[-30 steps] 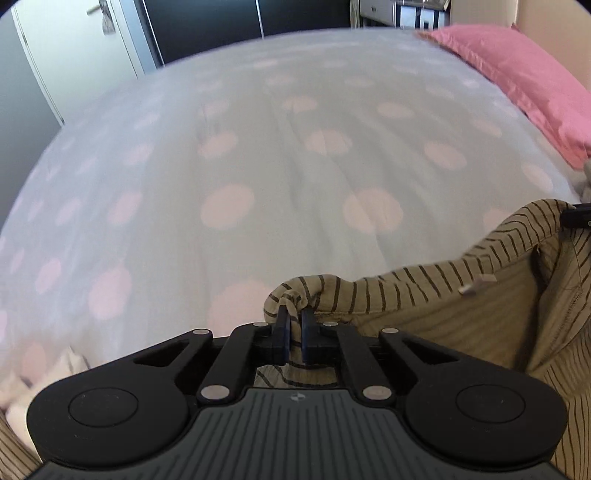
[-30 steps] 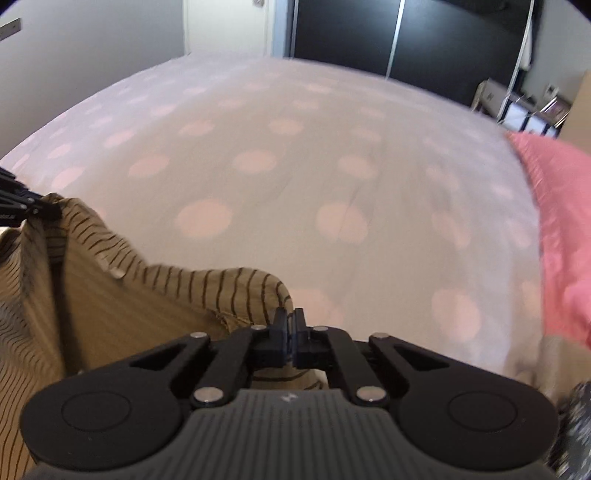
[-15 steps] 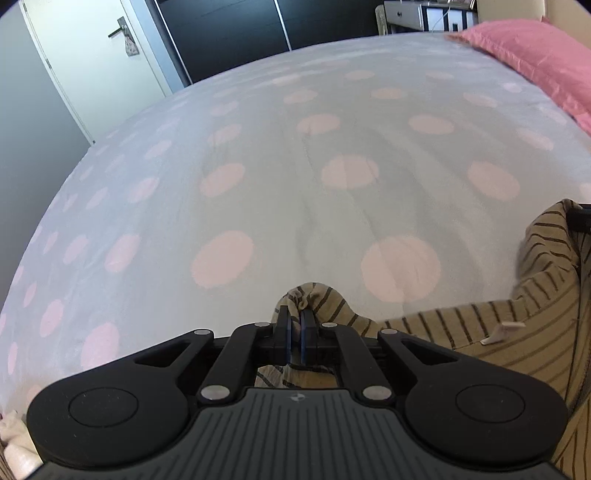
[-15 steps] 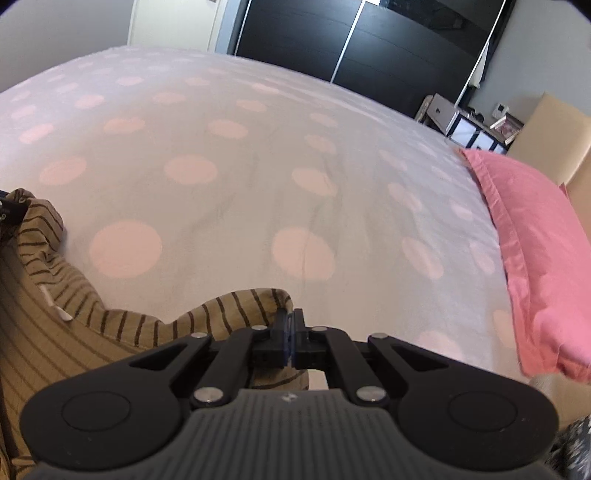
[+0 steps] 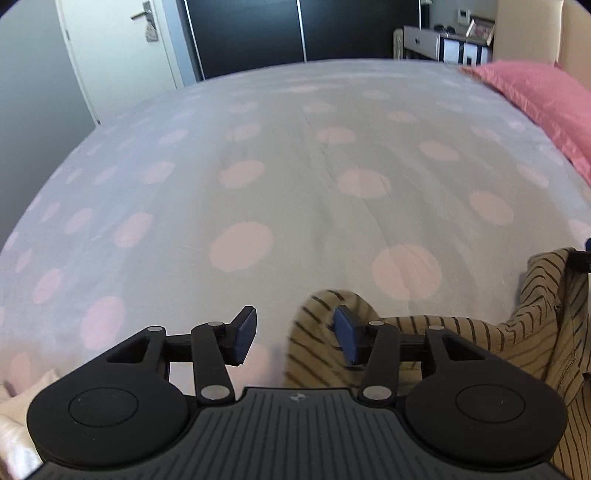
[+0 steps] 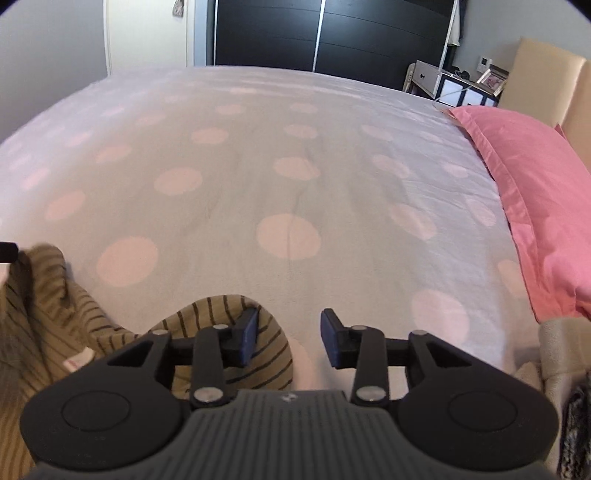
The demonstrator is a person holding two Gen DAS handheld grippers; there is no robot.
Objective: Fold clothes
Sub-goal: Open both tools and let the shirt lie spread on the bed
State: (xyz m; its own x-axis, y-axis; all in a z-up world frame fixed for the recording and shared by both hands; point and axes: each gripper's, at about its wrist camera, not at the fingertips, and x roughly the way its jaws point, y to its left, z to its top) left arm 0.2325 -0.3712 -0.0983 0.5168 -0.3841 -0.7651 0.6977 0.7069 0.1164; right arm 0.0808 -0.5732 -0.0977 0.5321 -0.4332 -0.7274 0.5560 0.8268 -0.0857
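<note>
A tan garment with dark stripes [image 5: 461, 339] lies on the bed's near edge, seen at the lower right in the left wrist view and as the same striped garment [image 6: 48, 332] at the lower left in the right wrist view. My left gripper [image 5: 293, 338] has its jaws opening; a corner of the garment rests against the right pad, no longer pinched. My right gripper [image 6: 288, 338] is opening too, with the other corner lying by its left pad and nothing gripped. Each gripper's tip shows at the other view's edge.
The bed [image 5: 258, 166] has a pale cover with pink dots. A pink pillow [image 6: 535, 192] lies at the right. Dark wardrobe doors [image 6: 314, 33], a white door [image 5: 122, 48] and a small shelf unit [image 5: 443, 44] stand beyond. Pale cloth [image 6: 557, 362] lies at the lower right.
Both grippers were shut on the garment's corners and lowered them toward the bed; now both have opened and the corners lie loose beside the pads.
</note>
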